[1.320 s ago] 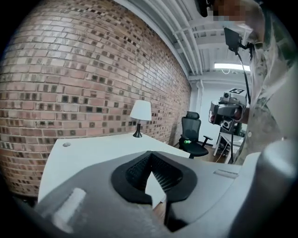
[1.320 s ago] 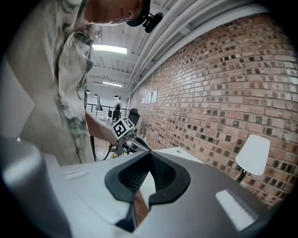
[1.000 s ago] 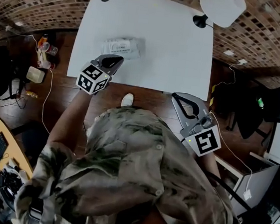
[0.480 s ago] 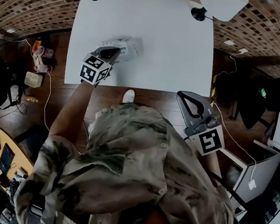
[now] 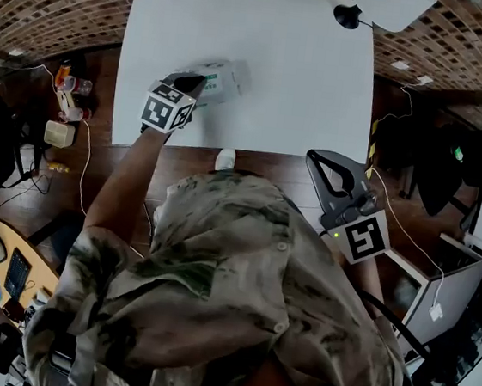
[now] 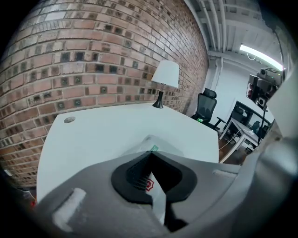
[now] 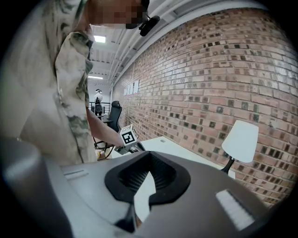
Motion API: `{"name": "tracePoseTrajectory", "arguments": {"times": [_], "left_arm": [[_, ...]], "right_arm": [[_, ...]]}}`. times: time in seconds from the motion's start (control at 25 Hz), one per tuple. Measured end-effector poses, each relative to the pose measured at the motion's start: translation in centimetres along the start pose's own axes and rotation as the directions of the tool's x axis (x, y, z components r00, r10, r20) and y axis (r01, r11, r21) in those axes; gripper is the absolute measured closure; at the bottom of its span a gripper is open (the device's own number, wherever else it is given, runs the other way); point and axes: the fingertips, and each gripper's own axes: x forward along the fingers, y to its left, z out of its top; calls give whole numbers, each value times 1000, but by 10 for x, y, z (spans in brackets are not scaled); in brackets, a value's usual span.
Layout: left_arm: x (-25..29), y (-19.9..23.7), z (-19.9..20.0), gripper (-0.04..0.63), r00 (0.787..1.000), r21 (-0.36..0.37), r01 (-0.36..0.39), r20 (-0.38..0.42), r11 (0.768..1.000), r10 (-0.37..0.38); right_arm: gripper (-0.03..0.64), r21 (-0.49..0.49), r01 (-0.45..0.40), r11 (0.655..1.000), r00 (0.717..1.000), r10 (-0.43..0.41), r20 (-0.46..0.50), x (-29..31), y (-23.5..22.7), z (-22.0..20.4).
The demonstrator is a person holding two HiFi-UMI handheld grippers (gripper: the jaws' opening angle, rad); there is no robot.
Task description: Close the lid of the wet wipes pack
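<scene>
Head view: the left gripper (image 5: 193,83), jaws closed together and empty, has its tips over the wet wipes pack (image 5: 226,77) on the white table's (image 5: 282,63) near left. The right gripper (image 5: 316,158), also closed and empty, hangs beyond the near right edge.

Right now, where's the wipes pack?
Head view: the wet wipes pack lies on the white table, near its front-left edge, at the tips of the left hand-held gripper.

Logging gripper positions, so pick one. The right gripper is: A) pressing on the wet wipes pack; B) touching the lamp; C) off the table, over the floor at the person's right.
C: the right gripper hangs over the wooden floor by the table's near edge; only the left gripper is at the wet wipes pack.
</scene>
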Motion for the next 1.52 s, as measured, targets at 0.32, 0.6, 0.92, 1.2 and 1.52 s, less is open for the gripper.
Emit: {"name": "tracePoseTrajectory", "arguments": {"times": [0.32,0.6,0.92,1.2,1.52], "left_arm": [[2,3,-4,595,999,-49,-1,-52,999,-1],[1,2,-2,594,1000,-82,-17,-19,996,16],[-48,-37,20,594,986,-76,-25,163,997,38],[-124,-132,29,594,945,-59,-48,321,997,64],[-204,-255,0,594,915,-23,-141,378,990,139]], "right_arm": [[611,14,2,1000,1000,-2,4,3,-4,-3],[611,6,-4,1000,1000,4,23,-7,-8,-3],[611,-50,-42,998,995,46,93,-33,1,-3],[611,-75,-106,992,985,115,126,-76,24,-17],[611,-142,-209,968,961,230,154,-131,68,-51]]}}
